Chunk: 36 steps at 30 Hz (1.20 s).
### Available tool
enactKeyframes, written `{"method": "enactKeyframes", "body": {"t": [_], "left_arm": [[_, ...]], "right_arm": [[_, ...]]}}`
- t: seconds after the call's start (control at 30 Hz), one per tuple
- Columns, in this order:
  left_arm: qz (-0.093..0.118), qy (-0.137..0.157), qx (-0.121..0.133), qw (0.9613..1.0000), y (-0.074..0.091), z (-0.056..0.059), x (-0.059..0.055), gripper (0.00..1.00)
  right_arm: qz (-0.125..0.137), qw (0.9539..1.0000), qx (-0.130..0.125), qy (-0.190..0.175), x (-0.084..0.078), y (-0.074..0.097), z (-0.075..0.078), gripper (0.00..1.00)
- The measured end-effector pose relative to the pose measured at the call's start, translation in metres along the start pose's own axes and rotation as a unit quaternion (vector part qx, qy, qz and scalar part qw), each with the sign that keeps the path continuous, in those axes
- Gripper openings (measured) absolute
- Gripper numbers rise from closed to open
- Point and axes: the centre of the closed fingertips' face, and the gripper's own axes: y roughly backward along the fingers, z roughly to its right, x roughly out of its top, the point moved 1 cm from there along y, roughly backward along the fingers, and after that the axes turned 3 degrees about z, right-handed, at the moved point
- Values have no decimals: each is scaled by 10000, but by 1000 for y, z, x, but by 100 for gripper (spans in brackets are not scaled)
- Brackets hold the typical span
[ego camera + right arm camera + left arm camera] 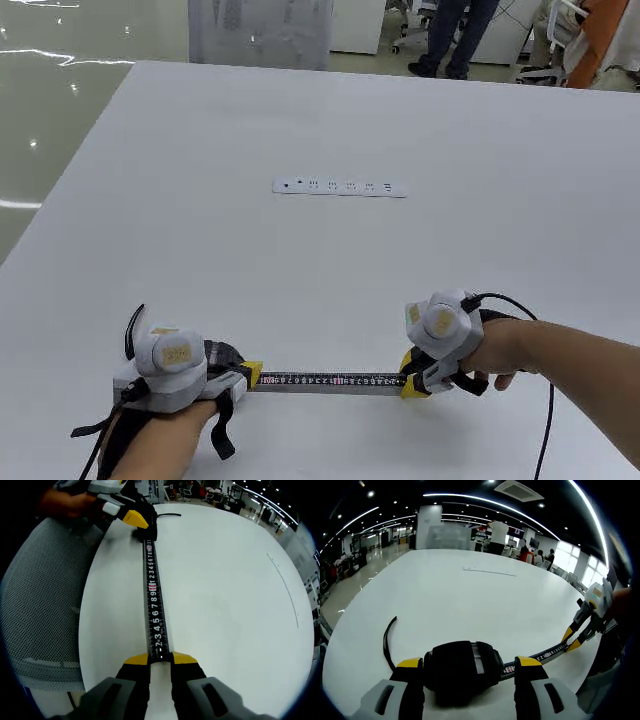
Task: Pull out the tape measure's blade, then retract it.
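Left claw (250, 373) up close: pale grey-white housing, dark slots in the fingers, bright yellow caps on both jaws, black straps (222, 432) trailing off the wrist. Right claw (411, 386), same build, same yellow tips, with a black cable (546, 400) looping back beside the forearm.

White power strip (340, 187) flat on the white workbench (200, 230) (mid-table), glossy floor (50, 100) beyond its left edge.
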Motion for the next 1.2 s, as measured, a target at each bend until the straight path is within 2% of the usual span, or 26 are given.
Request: {"method": "enactKeyframes", "body": {"t": [0.1, 0.17, 0.3, 0.4, 0.57, 0.7, 0.73, 1.2], "left_arm": [[-38, -209, 47, 9998, -2, -3, -4, 68], [-36, -195, 59, 9998, -2, -3, -5, 67], [1, -117, 71, 9999, -3, -6, -6, 66], [141, 95, 60, 9998, -3, -10, -4, 64], [54, 57, -12, 10000, -4, -7, -5, 64], [-97, -86, -3, 9999, -4, -8, -8, 62], [-51, -76, -11, 10000, -5, -7, -7, 61], [-53, -24, -109, 9999, -5, -8, -6, 61]], "right_arm": [[-17, 10000, -12, -42, 0, 0, 0, 14], [-24, 10000, -11, -48, 0, 0, 0, 14], [-27, 10000, -17, -67, 0, 0, 0, 14], [-37, 10000, -22, -76, 0, -1, 0, 14], [-45, 9999, -24, -87, 0, -1, 0, 14], [-47, 9999, -27, -115, 0, 0, -1, 14], [-40, 9999, -35, -119, 0, 0, -1, 14], [117, 9997, -39, -226, 2, 0, -1, 14]]}}
